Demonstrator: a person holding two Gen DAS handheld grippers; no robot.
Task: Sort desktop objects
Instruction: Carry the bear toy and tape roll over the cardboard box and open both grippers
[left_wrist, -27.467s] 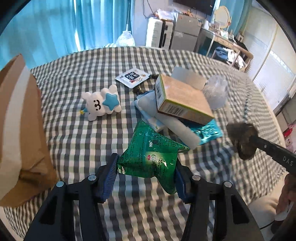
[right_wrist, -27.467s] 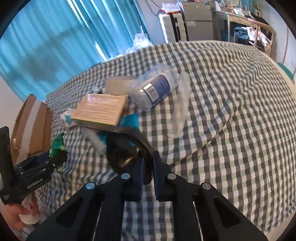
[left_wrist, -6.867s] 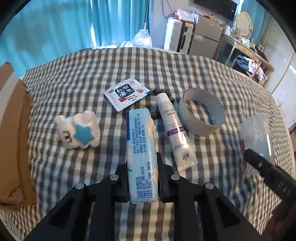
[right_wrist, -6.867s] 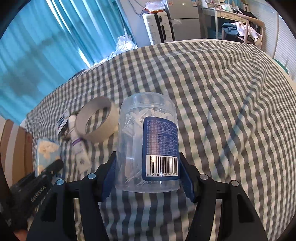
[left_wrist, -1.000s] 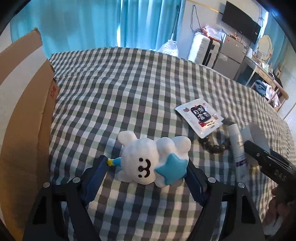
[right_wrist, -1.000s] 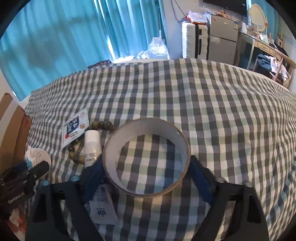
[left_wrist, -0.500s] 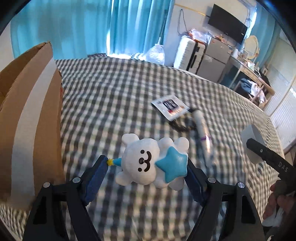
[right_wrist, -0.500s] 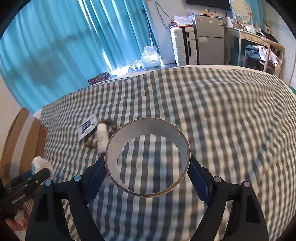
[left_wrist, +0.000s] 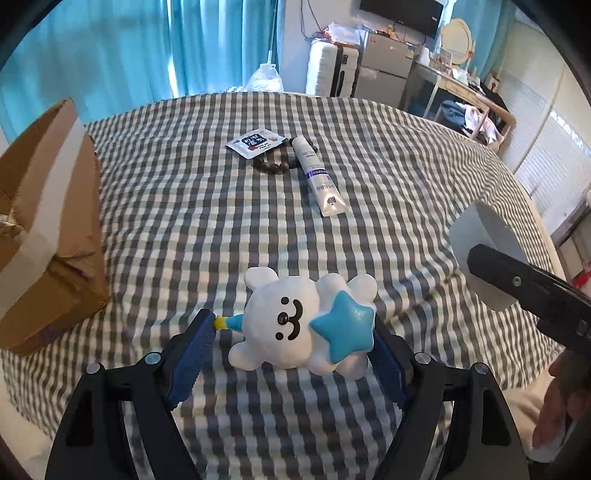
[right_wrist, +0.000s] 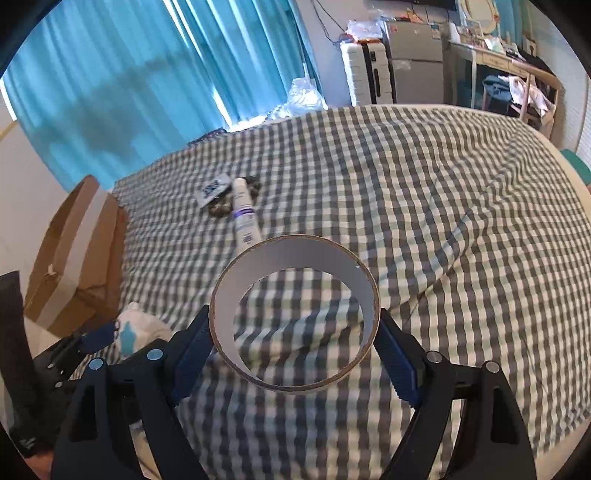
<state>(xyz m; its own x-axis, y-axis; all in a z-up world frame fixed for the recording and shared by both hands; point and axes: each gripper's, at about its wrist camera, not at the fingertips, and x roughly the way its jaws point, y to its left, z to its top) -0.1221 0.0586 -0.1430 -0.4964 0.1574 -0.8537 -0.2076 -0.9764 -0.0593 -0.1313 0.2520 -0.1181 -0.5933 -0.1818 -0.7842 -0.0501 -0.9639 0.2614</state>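
Checked tablecloth (left_wrist: 388, 192) bears tube (left_wrist: 319, 181), sachet (left_wrist: 255, 142); left jaws clamp toy (left_wrist: 303, 326), right jaws ring (right_wrist: 295, 317).

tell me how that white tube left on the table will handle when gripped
The white tube looks soft-walled, so it would likely dent when squeezed. It is round at the cap but flat at the crimped end, so it probably won't roll far. It seems light.

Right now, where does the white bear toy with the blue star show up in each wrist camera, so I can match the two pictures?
Left wrist view: white bear toy sits low in the centre, clamped between the left gripper's blue pads.
Right wrist view: the toy is small at the lower left, partly hidden by that gripper.
Shared landmark: the white tube lying on the checked cloth beside the dark bead bracelet.
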